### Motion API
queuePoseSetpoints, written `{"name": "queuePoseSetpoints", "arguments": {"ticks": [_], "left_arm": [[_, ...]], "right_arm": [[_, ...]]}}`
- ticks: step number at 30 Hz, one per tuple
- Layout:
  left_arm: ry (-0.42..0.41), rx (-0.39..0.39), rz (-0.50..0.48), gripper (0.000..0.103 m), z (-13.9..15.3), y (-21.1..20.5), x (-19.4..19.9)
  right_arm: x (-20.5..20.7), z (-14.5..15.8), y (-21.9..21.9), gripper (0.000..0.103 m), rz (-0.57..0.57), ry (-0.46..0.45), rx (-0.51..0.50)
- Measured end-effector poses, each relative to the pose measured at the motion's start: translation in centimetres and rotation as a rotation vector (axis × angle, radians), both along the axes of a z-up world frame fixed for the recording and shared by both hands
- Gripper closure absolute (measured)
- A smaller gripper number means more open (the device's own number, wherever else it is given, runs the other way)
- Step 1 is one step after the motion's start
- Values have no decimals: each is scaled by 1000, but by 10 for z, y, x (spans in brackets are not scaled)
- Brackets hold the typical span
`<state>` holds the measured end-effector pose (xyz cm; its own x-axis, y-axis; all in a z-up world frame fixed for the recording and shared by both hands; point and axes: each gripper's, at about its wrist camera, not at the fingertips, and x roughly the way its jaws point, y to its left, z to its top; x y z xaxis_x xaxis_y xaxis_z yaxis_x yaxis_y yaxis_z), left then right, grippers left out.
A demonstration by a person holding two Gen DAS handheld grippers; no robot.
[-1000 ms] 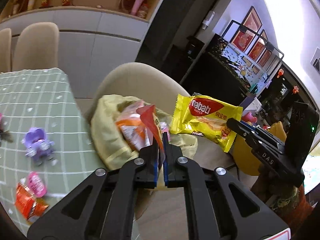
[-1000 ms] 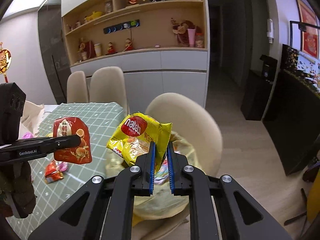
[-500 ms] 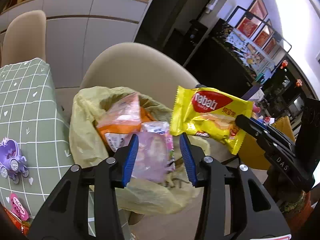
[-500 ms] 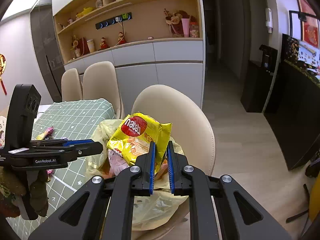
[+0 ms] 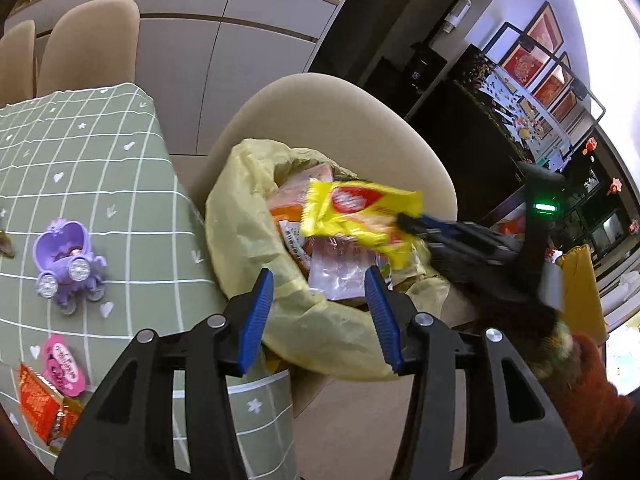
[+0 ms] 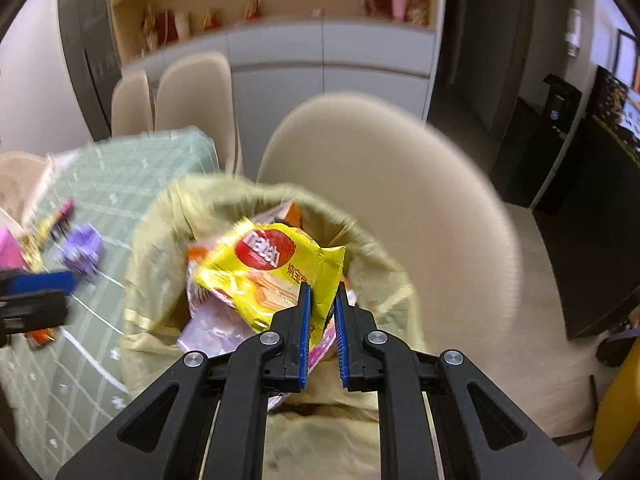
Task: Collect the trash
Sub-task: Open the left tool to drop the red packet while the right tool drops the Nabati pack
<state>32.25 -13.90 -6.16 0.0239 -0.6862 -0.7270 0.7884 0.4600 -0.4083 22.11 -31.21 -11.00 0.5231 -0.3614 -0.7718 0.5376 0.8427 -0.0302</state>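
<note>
Crinkly yellow foil wafer packet (image 6: 276,276): light, limp, slippery; pinched at corner by right gripper (image 6: 320,336) over yellow plastic trash bag (image 5: 240,240). Left gripper (image 5: 318,316) jaws just opened, half-wide, empty.

Two black plastic claws, each with forked, triangular-cutout arms, silver round screws at the pivots and blue ribbed pads lining the fingers: left claw (image 5: 320,316), right claw (image 6: 322,322). Green indicator light glowing on the right claw's upright black housing. Orange-red knitted glove (image 5: 588,392) with a fuzzy mottled cuff.
</note>
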Motion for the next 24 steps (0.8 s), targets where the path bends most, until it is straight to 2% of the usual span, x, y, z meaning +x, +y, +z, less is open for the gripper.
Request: {"name": "queuePoseSetpoints", "arguments": {"ticks": [6,10,13,16,18,21,23,24], "left_arm": [[0,-11,21,57,1,25,17],[-25,-7,36,57,-2,40,26],[-13,-16,54,54,-6,50,31],[-9,-24,68,52,-9,58,32],[-15,-23,71,51,-9,61,30],[-25,-29,73,47,-6,64,24],[-36,-29,74,46,-3,65,17],[-44,-28,76,46,-2,66,14]], "right_arm": [[44,-39,8,91,10,112,85],[49,-50,9,91,-7,163,101],[43,-56,8,91,-33,189,111],[34,-53,10,91,-46,152,122],[26,-43,11,89,-61,89,126],[12,-29,14,82,-73,15,130],[4,-21,16,71,-76,-6,123],[0,-18,19,69,-76,-13,115]]}}
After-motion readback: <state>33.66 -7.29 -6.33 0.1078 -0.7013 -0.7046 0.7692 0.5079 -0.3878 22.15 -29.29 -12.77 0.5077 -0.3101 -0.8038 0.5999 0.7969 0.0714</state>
